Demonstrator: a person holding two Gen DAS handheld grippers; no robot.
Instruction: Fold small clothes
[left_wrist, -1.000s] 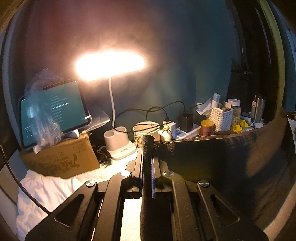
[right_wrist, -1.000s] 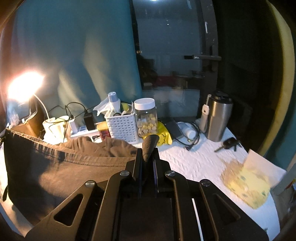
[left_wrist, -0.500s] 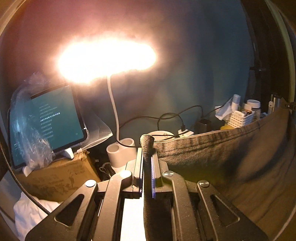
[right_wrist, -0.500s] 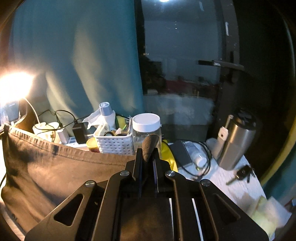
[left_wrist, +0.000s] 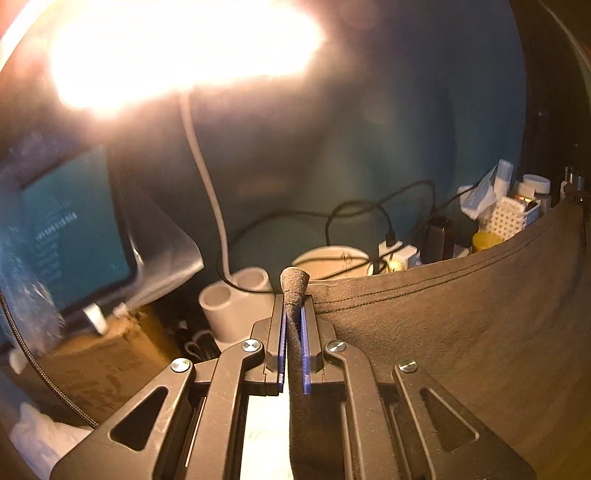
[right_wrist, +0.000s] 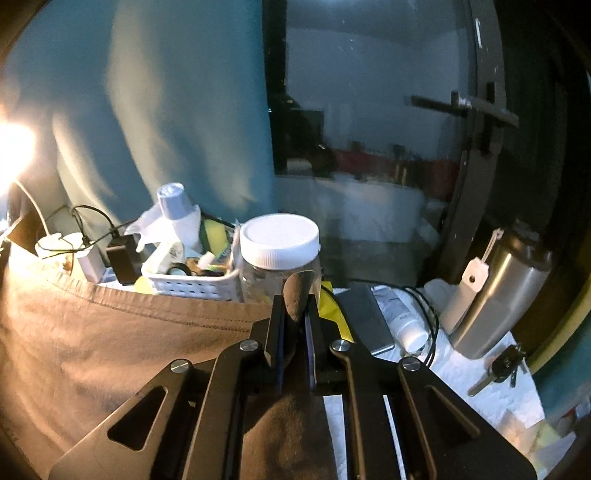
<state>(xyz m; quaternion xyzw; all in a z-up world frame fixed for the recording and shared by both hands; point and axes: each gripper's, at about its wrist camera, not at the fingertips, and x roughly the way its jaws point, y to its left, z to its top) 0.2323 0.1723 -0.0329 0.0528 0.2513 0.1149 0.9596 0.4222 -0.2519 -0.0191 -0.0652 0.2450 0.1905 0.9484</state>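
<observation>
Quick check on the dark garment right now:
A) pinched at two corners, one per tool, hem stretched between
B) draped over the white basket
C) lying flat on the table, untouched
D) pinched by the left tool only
A: the left tool and the right tool each clamp a corner of the dark garment, and its stitched hem runs taut between them, in front of the white basket.

dim room | desk lamp (left_wrist: 184, 48) glare blown out, top-left | motion blur | fisheye warp at edges
</observation>
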